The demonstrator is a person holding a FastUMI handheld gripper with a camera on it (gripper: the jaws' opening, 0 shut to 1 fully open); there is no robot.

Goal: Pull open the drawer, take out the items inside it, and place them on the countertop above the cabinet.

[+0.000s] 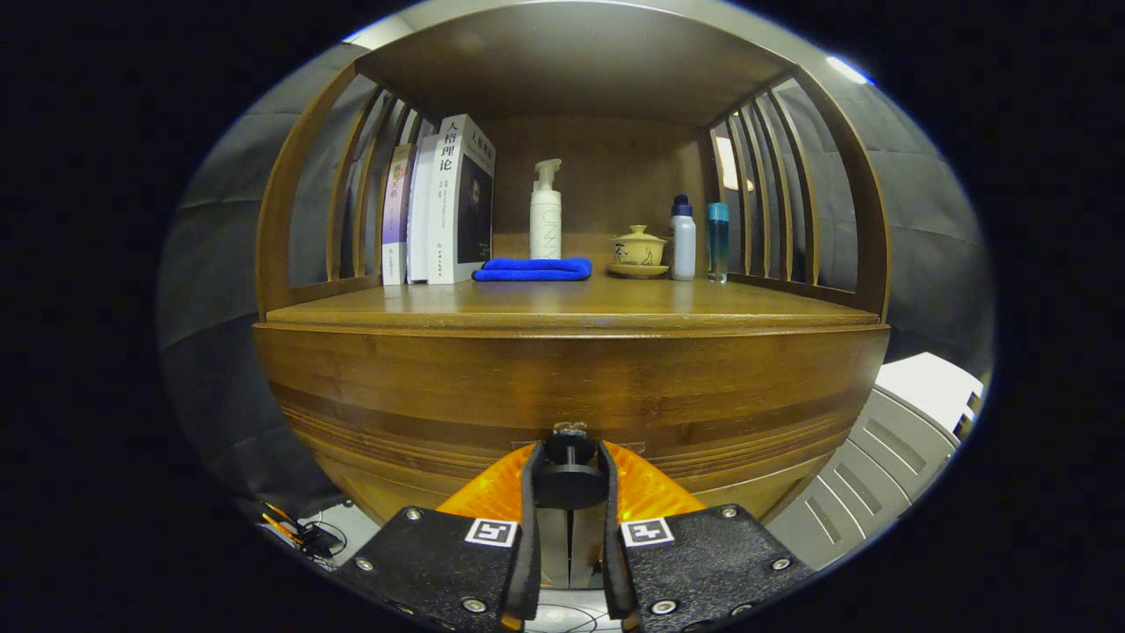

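Observation:
A wooden cabinet stands right in front of me, its drawer front (pixel 571 387) filling the lower half below the countertop (pixel 571 308). A dark round drawer knob (pixel 569 479) juts out from the drawer front and sits between my fingers. My gripper (pixel 569 475) is shut on this knob, one finger pressed on each side. The drawer looks closed against the cabinet, and whatever lies inside it is hidden.
On the countertop at the back stand several books (pixel 439 207), a white pump bottle (pixel 545 211), a folded blue cloth (pixel 533 269), a lidded tea bowl (pixel 639 251) and two small bottles (pixel 684 237). Slatted sides and a roof enclose the shelf. A white plastic crate (pixel 905 440) sits to the right.

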